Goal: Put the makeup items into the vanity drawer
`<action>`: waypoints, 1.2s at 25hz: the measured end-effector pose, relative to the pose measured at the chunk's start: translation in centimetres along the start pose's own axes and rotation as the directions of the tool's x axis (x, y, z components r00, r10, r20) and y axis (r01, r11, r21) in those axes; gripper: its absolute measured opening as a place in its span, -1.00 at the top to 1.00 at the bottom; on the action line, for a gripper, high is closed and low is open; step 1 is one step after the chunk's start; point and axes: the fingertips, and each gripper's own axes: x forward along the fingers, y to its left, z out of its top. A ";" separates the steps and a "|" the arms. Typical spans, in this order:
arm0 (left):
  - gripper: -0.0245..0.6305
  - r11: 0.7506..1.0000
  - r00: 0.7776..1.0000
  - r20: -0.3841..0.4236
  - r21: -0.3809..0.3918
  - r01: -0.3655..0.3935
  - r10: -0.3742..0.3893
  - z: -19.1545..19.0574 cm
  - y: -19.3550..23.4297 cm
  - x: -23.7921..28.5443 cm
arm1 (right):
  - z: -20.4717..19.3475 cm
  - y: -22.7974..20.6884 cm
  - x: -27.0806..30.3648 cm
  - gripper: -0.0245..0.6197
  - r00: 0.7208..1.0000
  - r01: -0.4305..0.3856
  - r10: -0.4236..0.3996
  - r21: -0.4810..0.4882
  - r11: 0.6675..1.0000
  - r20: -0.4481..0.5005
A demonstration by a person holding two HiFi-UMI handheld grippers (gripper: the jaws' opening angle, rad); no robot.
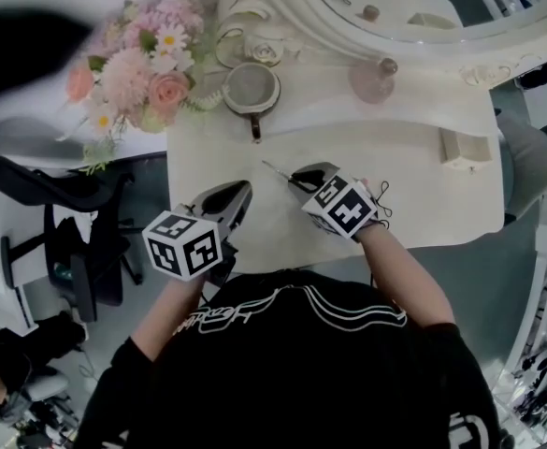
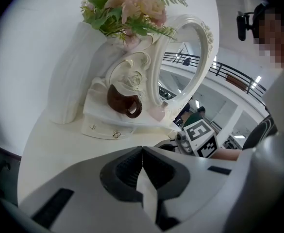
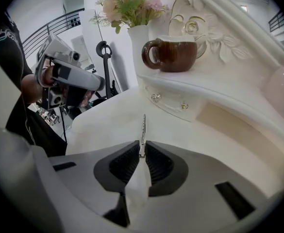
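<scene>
While the right hand-held gripper (image 3: 142,147) clamps a slim metal tool (image 3: 142,127) low over the counter (image 3: 219,144), the pick-up is the step in hand. Next, the vanity drawer (image 3: 173,101), seemingly closed, needs opening, probably by the left hand-held gripper (image 2: 142,149), clenched on nothing.

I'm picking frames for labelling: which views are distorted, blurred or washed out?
Head view: fisheye bending, pale washed-out tabletop, dark smear upper left. Left gripper view: round dark vignette, mosaic patch upper right. Right gripper view: same vignette, mug sharp.
</scene>
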 end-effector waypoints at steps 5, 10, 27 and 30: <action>0.85 1.000 1.000 -0.004 0.011 0.024 -0.024 0.4 -1.0 1.7 | -0.2 -0.4 -2.8 0.74 0.999 -0.010 0.009 0.016 1.000 0.043; 0.85 0.997 0.997 -0.016 0.035 0.070 -0.070 0.9 -2.8 4.1 | -1.3 -1.7 -6.1 0.74 0.997 -0.008 0.002 0.072 0.997 0.081; 0.85 0.982 0.992 -0.034 0.144 0.123 -0.119 2.3 -12.6 12.0 | -7.2 -7.9 -17.8 0.74 0.976 0.071 -0.101 0.157 0.985 0.191; 0.85 0.986 0.996 -0.025 0.140 0.091 -0.088 1.7 -14.6 13.3 | -9.0 -9.2 -19.6 0.74 0.977 0.060 -0.086 0.138 0.989 0.194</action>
